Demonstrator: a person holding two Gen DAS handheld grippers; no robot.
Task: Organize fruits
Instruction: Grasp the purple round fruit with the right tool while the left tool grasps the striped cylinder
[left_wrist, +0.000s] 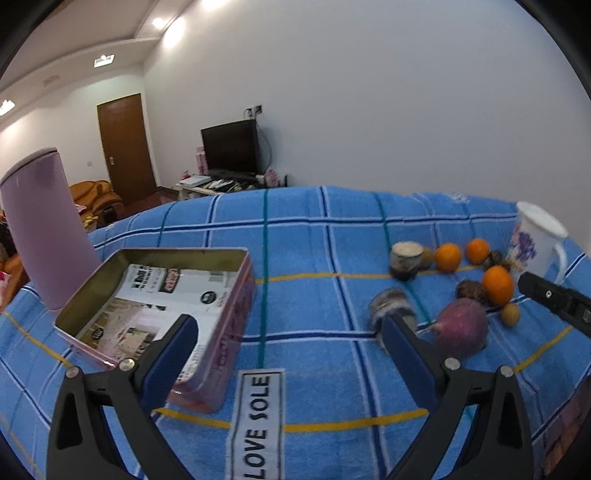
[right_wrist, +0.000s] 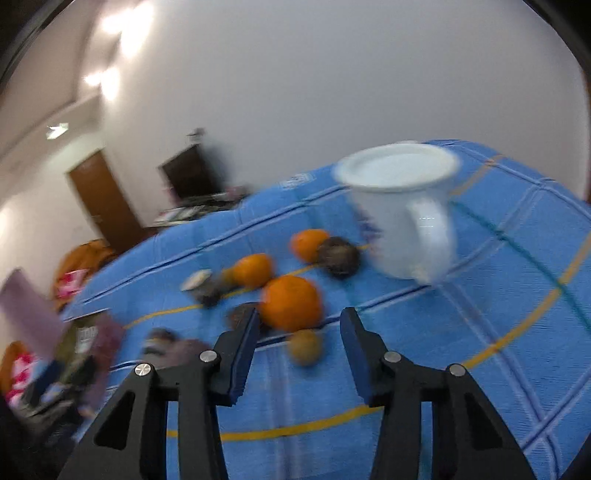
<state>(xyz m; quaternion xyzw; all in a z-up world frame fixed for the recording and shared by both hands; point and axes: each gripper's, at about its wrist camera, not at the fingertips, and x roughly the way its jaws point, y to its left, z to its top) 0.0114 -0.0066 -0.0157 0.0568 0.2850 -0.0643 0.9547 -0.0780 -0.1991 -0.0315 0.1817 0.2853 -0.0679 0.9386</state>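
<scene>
Both my grippers gaped empty: left gripper (left_wrist: 288, 332) wide above the blue checked cloth (left_wrist: 303, 236), right gripper (right_wrist: 299, 328) narrower, framing a small yellow-brown round fruit (right_wrist: 304, 347).

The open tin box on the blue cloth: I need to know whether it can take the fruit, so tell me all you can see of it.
The tin box is a shallow rectangle of thin metal, pink outside and dull gold inside, with rounded corners and no lid on it. It lies flat on the blue checked cloth, its opening facing up. A printed card covers its bottom; no fruit is in it. A tall pink cylinder stands just behind its far left corner; contact is unclear.
</scene>
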